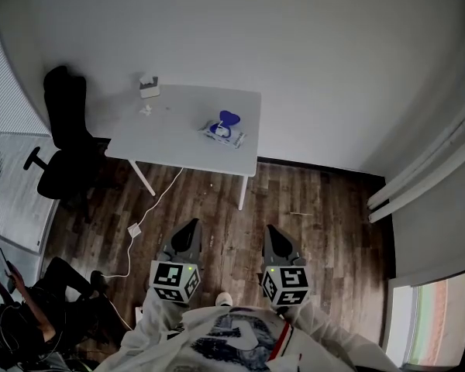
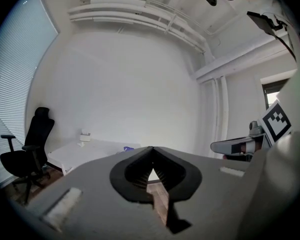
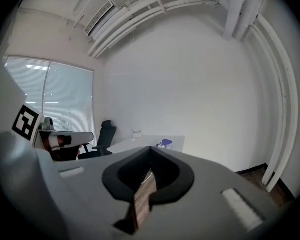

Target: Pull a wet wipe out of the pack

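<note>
**White room, desk by the far wall: wipe pack well out of reach**

A bare white wall backs a dark wood floor [image 1: 325,223], and a white desk [image 1: 174,142] stands against that wall. At the far left a black office chair [image 1: 66,138] sits beside the desk's end. A small white box [image 1: 149,87] is at the desk's back left corner, with a small pale scrap just in front of it. A white cable [image 1: 156,200] trails from the desk edge down to the floor.

Toward the desk's right half lies the wet wipe pack [image 1: 225,131]. It is flat, pale and lies slightly askew. Its blue lid appears flipped up toward the wall, which would leave the opening free for a pull. Whether a wipe already pokes out is too small to tell.

Close to the person's body, the left gripper [image 1: 189,232] points toward the desk with its jaws closed tip to tip and nothing between them. The right gripper [image 1: 273,234] sits alongside it, likewise fully closed and empty. Both seem carried low and level for the walk across. The pack lies well apart from them, so the pull has not begun. One gripper will probably need to steady the light pack while the other draws the wipe.
</note>
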Tool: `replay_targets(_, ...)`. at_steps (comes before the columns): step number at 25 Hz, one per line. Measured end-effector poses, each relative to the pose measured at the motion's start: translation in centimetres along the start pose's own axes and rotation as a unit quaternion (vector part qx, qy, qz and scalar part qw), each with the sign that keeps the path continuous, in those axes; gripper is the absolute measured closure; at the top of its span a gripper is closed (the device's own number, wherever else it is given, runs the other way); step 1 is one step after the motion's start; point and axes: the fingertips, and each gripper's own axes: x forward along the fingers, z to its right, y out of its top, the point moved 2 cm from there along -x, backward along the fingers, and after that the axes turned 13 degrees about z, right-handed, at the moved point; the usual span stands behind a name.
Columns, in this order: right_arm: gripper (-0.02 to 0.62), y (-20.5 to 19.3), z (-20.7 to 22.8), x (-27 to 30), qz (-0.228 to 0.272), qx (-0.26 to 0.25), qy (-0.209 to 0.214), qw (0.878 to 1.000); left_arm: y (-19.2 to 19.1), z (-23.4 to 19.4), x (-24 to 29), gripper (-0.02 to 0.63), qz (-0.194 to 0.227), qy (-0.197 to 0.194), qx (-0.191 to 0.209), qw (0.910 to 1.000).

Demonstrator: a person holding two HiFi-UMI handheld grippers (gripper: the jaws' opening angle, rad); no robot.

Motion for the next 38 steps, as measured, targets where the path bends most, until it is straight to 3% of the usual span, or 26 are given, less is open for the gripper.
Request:
replay_targets(7, 0.591, 0.0, -1.5, 3.3, 0.0, -0.008, -0.001, 1.0, 0.6, -3.8, 1.9, 0.601, 0.004, 0.001, 0.005, 1.0)
replay_targets(17, 0.589, -0.9, 0.0, 6.5, -0.015, 0.001, -0.007, 1.0, -1.3, -4.2, 5.0, 0.601, -0.013, -0.014, -0.002, 0.9998)
replay_targets(21, 0.59, -1.7, 0.7, 9.4, -0.017, 0.006, 0.001, 1.0, -2.5, -5.7, 7.0, 0.601, -0.023, -0.001, -0.002, 0.9997)
replay_targets(38, 0.59, -0.7, 8.8, 24.6, -0.042, 0.02, 0.034, 0.998, -3.6, -8.9, 23.2, 0.601, -0.045, 0.022, 0.006, 0.9987)
